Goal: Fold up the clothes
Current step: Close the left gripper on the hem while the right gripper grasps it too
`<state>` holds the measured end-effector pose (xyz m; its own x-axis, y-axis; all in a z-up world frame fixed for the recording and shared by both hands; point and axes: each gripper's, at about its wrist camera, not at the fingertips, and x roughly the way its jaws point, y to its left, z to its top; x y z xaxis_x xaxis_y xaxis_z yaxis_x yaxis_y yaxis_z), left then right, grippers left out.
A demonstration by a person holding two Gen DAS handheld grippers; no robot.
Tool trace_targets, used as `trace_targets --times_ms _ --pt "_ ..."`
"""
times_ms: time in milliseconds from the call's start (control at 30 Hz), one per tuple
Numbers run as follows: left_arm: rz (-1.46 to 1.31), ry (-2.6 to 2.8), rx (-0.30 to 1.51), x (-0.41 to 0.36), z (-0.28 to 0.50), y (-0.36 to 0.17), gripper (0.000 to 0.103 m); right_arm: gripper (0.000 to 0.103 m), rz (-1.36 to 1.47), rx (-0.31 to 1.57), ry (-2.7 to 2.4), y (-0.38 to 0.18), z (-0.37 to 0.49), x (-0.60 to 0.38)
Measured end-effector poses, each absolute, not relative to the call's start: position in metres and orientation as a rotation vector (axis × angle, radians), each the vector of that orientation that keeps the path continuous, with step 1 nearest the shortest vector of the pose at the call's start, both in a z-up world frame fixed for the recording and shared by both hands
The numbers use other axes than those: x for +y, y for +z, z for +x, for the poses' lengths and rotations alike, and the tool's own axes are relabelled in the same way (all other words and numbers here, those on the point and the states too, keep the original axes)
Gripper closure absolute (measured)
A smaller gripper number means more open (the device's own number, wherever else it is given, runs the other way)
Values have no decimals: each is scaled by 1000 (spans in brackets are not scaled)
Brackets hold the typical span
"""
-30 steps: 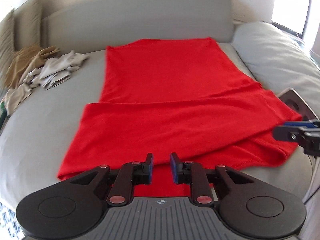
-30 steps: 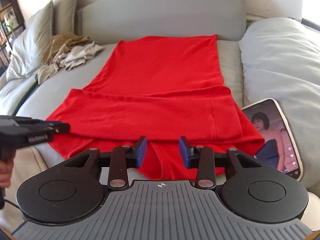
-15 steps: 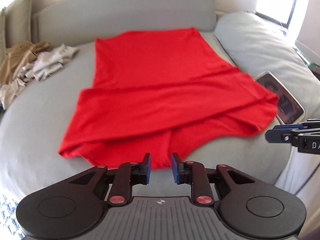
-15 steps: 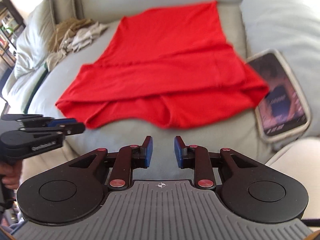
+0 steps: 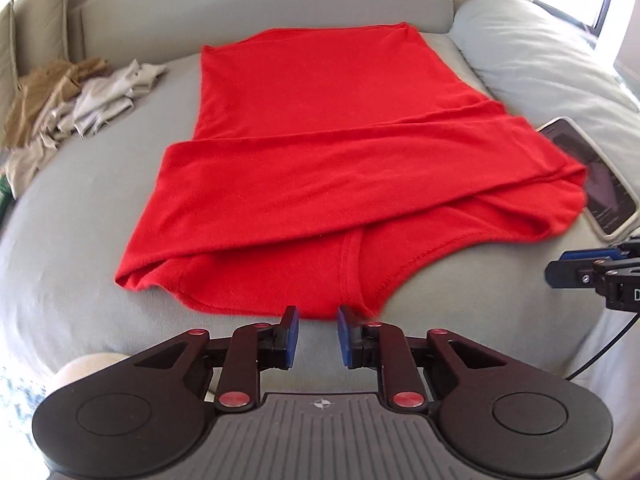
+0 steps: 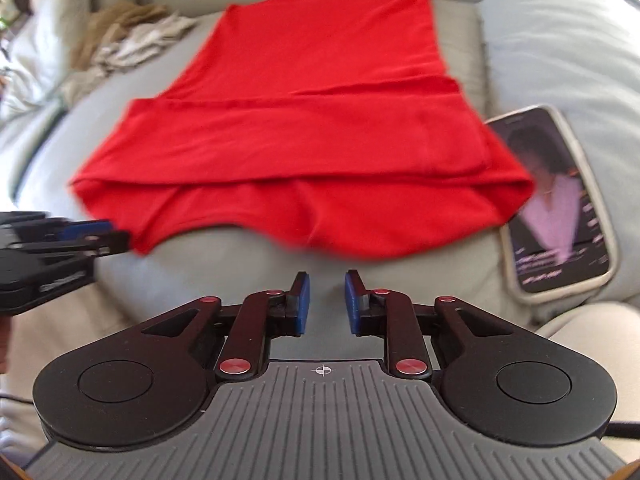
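Observation:
A red garment (image 5: 328,168) lies flat on the grey sofa seat (image 5: 72,264), its sides folded in across the near part; it also shows in the right wrist view (image 6: 304,152). My left gripper (image 5: 318,338) is open and empty, just short of the garment's near hem. My right gripper (image 6: 327,304) is open and empty, a little back from the near hem. The right gripper's tip shows at the right edge of the left wrist view (image 5: 560,274). The left gripper's tip shows at the left edge of the right wrist view (image 6: 92,238).
A phone (image 6: 560,200) with a lit screen lies on the seat right of the garment, touching its edge; it also shows in the left wrist view (image 5: 592,176). A pile of beige and white clothes (image 5: 80,96) lies at the back left. A large cushion (image 5: 552,60) sits at the right.
Both grippers pulled back off the red garment toward the seat's front edge and stayed open. The left one then moved in close to the hem again. The garment lies still.

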<state>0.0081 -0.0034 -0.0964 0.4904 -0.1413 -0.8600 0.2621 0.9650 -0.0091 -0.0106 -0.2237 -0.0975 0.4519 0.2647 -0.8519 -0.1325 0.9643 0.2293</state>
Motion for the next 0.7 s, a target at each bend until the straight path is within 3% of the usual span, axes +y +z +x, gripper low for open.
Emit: trace_targets --times_ms 133,200,367,533,700 --pt "49 -199 978 16 12 -68 71 60 179 970 228 -66 -18 -236" --pt "9 -169 935 28 20 -47 68 57 218 908 217 -43 -14 -249" --pt "-136 -153 838 60 58 5 60 29 310 765 214 23 8 -284" --pt "-242 -171 752 81 119 39 57 19 342 694 236 77 56 -305" --pt "-267 -170 749 91 208 18 56 17 320 720 201 78 135 -309"
